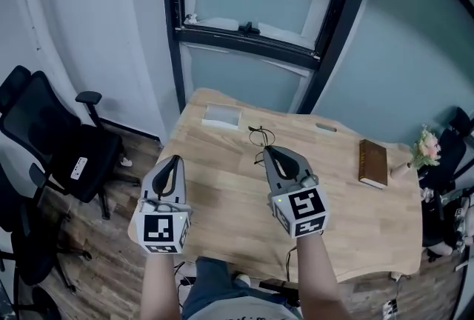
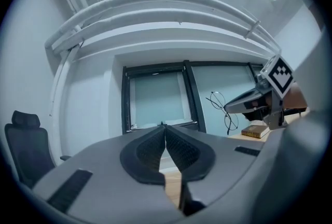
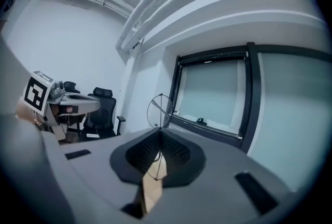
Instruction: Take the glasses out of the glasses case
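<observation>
Thin round wire-framed glasses (image 1: 260, 138) hang in the air above the wooden table (image 1: 222, 200), with my right gripper (image 1: 267, 150) shut on them. In the right gripper view one lens (image 3: 160, 110) sticks up past the closed jaw tips (image 3: 158, 132), and a thin wire runs down between the pads. The pale glasses case (image 1: 221, 115) lies at the table's far left, apart from both grippers. My left gripper (image 1: 175, 158) hovers over the table's left edge, shut with nothing in it (image 2: 165, 127). From the left gripper view the glasses (image 2: 222, 109) dangle from the right gripper (image 2: 258, 101).
A brown book (image 1: 372, 162) lies at the table's right, with a small flower bunch (image 1: 424, 147) beyond it. A small grey object (image 1: 325, 127) sits near the far edge. A black office chair (image 1: 55, 141) stands left of the table; a window (image 1: 252, 30) is behind.
</observation>
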`<state>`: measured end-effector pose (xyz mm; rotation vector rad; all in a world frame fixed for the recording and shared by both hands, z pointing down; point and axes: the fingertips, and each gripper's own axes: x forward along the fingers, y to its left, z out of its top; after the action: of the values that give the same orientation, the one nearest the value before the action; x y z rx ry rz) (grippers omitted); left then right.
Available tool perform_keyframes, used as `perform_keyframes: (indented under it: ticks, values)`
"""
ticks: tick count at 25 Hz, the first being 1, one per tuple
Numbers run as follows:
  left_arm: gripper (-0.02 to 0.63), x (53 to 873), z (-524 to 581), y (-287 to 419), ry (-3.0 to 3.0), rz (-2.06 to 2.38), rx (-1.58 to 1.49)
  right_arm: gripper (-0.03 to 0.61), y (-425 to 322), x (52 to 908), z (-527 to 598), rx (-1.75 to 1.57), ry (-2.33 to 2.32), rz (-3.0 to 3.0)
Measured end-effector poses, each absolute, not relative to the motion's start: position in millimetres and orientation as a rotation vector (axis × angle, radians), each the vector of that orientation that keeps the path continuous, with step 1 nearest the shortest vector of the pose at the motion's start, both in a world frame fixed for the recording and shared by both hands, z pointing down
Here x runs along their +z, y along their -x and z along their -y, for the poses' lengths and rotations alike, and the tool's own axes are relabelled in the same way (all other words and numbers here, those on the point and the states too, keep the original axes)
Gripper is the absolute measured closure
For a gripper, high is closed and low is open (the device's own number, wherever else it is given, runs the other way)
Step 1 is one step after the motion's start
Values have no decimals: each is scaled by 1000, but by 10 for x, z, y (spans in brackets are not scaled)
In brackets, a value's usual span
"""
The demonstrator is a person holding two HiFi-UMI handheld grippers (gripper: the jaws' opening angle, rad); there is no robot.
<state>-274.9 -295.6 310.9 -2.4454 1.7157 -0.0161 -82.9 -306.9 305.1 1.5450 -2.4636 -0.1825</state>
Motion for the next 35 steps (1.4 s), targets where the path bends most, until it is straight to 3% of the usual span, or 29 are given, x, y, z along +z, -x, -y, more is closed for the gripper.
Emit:
perform_keyframes:
  ticks: [14,35]
  values:
    - [597,2798,2229,2378,2355,-1746,40,564,232,2594,2121,-226,-1739,2581]
    - [597,2468,2122,2016,2333,-1665,67,565,-262,2355,1844,-352,-1845,2540]
